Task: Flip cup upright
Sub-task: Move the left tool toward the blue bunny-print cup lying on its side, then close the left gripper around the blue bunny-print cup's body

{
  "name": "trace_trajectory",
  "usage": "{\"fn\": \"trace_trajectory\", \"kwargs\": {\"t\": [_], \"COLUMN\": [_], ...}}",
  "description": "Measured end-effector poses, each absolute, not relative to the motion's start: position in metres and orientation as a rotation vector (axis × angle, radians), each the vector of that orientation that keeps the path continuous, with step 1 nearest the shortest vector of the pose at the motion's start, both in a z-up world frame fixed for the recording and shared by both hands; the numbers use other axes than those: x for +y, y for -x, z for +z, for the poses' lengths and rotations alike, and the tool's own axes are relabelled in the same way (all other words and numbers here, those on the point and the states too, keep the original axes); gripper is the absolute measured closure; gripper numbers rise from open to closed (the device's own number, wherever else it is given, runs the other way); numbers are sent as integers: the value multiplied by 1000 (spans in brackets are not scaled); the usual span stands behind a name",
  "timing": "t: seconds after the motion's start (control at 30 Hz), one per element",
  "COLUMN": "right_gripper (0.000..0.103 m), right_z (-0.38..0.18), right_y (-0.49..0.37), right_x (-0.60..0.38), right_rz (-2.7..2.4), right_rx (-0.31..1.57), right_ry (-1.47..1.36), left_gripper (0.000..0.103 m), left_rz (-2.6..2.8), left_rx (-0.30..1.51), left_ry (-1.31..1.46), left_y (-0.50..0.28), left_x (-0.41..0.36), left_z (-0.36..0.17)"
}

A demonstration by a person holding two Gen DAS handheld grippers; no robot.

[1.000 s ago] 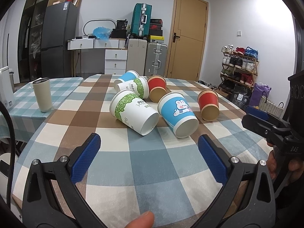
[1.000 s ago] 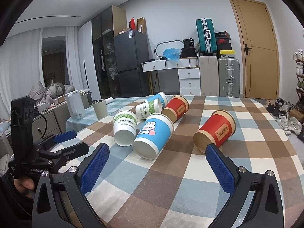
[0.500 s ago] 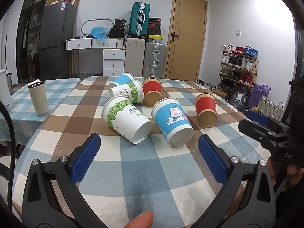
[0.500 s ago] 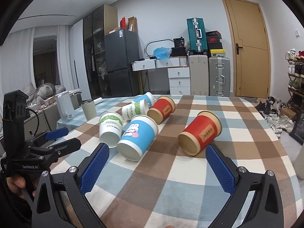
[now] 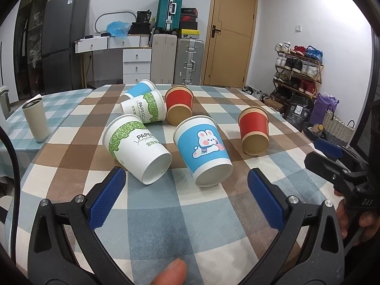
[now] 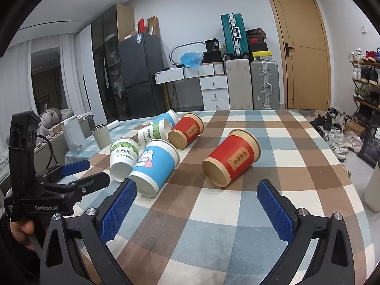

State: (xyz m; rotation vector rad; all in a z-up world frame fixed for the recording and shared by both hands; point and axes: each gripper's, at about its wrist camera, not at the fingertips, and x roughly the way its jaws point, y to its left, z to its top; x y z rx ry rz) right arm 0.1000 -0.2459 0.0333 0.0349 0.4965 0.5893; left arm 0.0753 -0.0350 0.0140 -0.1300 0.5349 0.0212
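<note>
Both tools gape wide, holding nothing. Left tool (image 5: 185,197) hovers low over the bench (image 5: 190,225); bunny cup (image 5: 201,147) lies on its side just ahead between the pads, "PAPERCUP" cup (image 5: 135,147) beside it. Right tool (image 6: 197,204) faces a toppled red cup (image 6: 231,158). Left tool's body reads "GenRobot.AI".

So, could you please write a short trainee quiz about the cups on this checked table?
1. True or false: the blue paper cup with the rabbit lies on its side.
2. How many red paper cups are on the checked tablecloth?
3. The left gripper is: A) shut on a cup B) open, holding nothing.

Key: 1 true; 2 two, the near one and the far one; 3 B.
</note>
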Motion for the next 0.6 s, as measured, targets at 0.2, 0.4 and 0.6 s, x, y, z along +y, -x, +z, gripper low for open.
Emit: {"fn": "trace_trajectory", "kwargs": {"t": [0.2, 0.4, 0.6], "right_gripper": [0, 0, 0], "right_z": [31, 31, 31], "right_y": [-104, -102, -105], "right_x": [-250, -249, -253], "right_rz": [597, 599, 599], "right_rx": [520, 517, 521], "right_ry": [-55, -50, -79], "left_gripper": [1, 1, 1], "left_rz": [58, 28, 18], "left_rx": [577, 601, 640], "left_ry": [113, 136, 144], "left_y": [-97, -115, -135], "left_x": [-43, -47, -55], "left_z": [10, 9, 5]}}
